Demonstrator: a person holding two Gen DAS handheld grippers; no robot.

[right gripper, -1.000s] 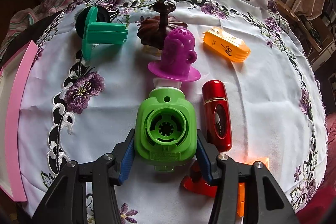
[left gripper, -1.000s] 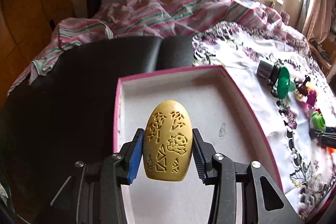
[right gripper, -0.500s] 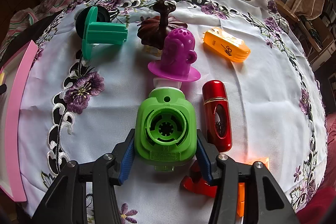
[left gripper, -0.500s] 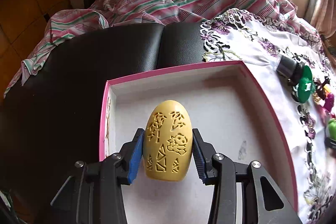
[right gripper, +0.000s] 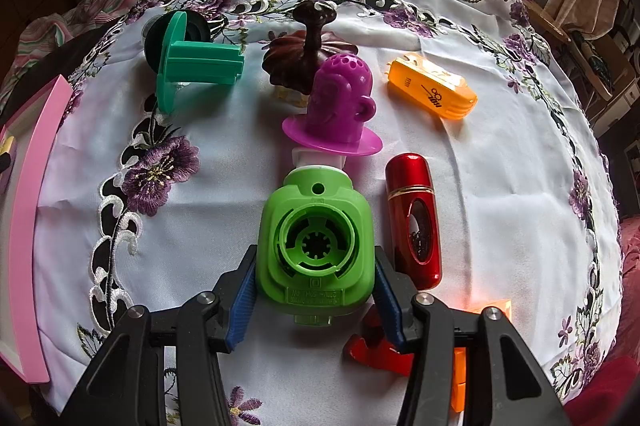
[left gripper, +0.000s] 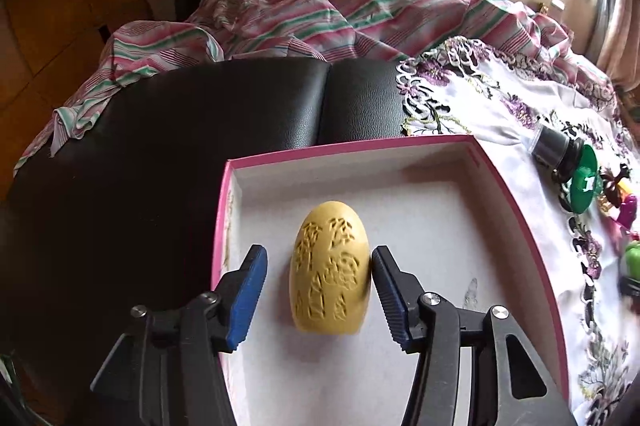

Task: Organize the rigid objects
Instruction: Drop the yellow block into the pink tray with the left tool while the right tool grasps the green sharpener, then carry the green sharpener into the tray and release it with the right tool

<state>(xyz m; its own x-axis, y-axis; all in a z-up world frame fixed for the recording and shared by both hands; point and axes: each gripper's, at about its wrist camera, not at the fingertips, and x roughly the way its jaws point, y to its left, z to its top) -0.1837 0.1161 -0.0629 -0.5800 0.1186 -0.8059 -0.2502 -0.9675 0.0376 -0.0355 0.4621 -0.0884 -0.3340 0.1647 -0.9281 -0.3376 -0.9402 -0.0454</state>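
My left gripper point(left gripper: 318, 290) is open over the pink-rimmed white box point(left gripper: 516, 202). The carved yellow egg-shaped object point(left gripper: 330, 270) lies on the box floor between the jaws, close to the right finger and apart from the left one. My right gripper point(right gripper: 316, 298) is shut on the bright green plastic piece point(right gripper: 316, 242), which rests on the embroidered white cloth point(right gripper: 500, 194). The box edge point(right gripper: 28, 210) shows at the far left of the right wrist view.
On the cloth lie a teal spool point(right gripper: 188, 62), a dark brown pumpkin-shaped lid point(right gripper: 308, 54), a purple perforated piece point(right gripper: 336, 106), an orange case point(right gripper: 432, 90), a red capsule point(right gripper: 416, 218) and red-orange parts point(right gripper: 380, 350). A black cushion point(left gripper: 160, 162) lies beside the box.
My left gripper has opened and let go of the yellow egg, which now lies in the box. The right gripper and green piece have not moved.
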